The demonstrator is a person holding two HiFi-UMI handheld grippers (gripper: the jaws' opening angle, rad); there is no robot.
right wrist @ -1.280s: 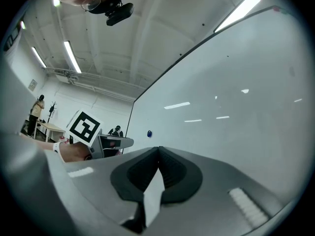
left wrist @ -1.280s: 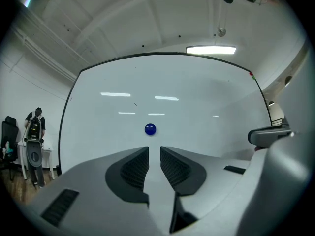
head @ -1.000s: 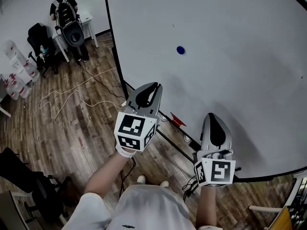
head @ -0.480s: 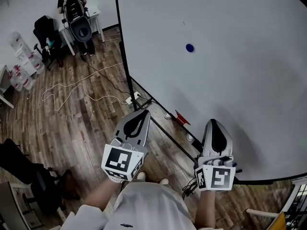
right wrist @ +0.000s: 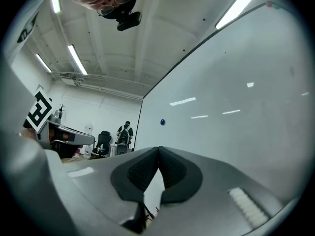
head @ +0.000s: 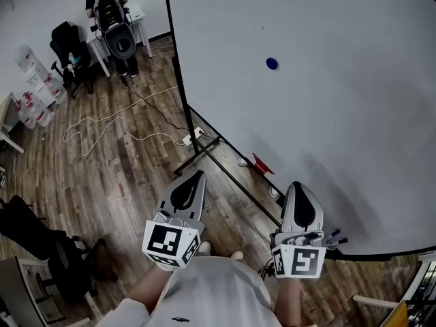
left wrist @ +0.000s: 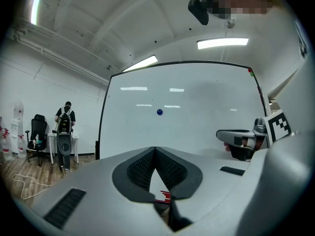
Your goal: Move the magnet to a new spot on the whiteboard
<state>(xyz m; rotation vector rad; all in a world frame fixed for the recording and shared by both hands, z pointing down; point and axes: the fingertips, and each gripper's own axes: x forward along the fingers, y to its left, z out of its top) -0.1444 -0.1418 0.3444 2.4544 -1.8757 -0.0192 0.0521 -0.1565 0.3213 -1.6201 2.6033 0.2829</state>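
A small round blue magnet (head: 272,63) sticks to the large whiteboard (head: 340,101); it also shows as a dot in the left gripper view (left wrist: 159,112) and the right gripper view (right wrist: 162,122). My left gripper (head: 193,180) is held low near my body, well short of the board, jaws shut with nothing between them. My right gripper (head: 299,195) sits beside it near the board's bottom edge, also shut and empty. Both are far from the magnet.
The whiteboard stands on a black frame (head: 204,142) over a wooden floor. A red object (head: 261,164) lies by the board's foot. A white cable (head: 102,129) trails on the floor. A person (head: 109,9) stands by a desk at the back left, next to a chair (head: 68,46).
My left gripper has dropped back from the whiteboard toward my body and its jaws have come together. The right gripper shifted slightly lower.
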